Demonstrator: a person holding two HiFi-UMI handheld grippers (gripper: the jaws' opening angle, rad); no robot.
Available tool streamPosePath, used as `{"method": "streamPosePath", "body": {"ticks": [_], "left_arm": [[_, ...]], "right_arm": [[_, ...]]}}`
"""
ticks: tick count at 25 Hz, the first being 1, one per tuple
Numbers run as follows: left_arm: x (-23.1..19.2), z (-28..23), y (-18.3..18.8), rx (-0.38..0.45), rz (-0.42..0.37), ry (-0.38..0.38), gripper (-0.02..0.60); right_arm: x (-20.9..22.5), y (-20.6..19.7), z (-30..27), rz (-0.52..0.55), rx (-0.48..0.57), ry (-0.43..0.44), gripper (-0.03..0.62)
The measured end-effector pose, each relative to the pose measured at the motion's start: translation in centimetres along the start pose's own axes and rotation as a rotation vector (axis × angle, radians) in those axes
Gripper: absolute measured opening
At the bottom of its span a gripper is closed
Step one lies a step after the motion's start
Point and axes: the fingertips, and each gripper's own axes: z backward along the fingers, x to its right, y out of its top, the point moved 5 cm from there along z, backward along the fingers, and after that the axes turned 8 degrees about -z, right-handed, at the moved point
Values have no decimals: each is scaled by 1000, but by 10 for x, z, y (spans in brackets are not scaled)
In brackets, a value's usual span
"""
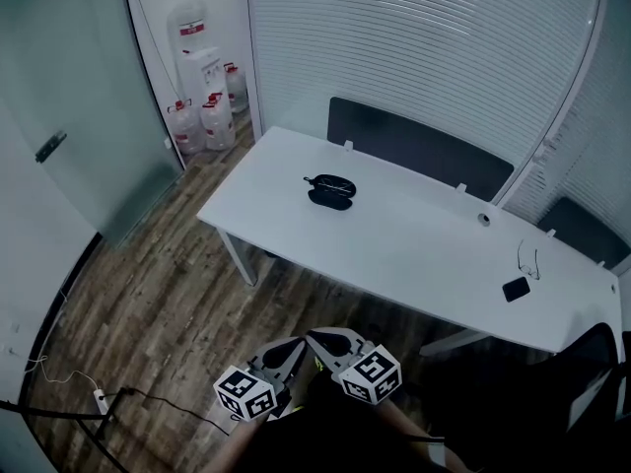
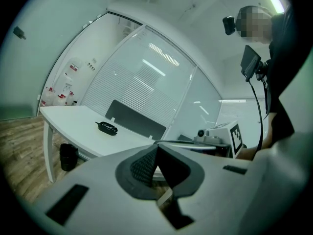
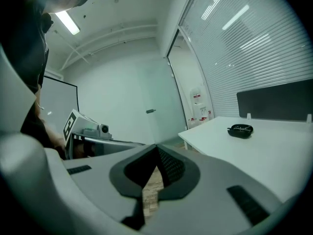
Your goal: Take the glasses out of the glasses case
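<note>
Left gripper [image 1: 297, 344] and right gripper [image 1: 314, 337] low, near, jaws together, empty. Glasses case [image 1: 330, 191] lies far off on white table [image 1: 414, 239], apparently open, contents unclear. Only left gripper view shows black bin [image 2: 69, 156] beneath

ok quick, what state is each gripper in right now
Left gripper: closed, holding nothing.
Right gripper: closed, holding nothing.
</note>
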Motion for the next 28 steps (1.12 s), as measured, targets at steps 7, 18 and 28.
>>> {"method": "streamPosePath", "body": {"ticks": [7, 18, 28], "left_arm": [[-25, -42, 12, 9, 39, 29, 9], [-62, -106, 25, 11, 90, 52, 9], [-86, -153, 37, -11, 79, 50, 9]], "right_arm": [[46, 21, -13, -20, -14, -3, 15], [115, 50, -31, -36, -63, 23, 15], [166, 69, -41, -42, -48, 37, 15]]}}
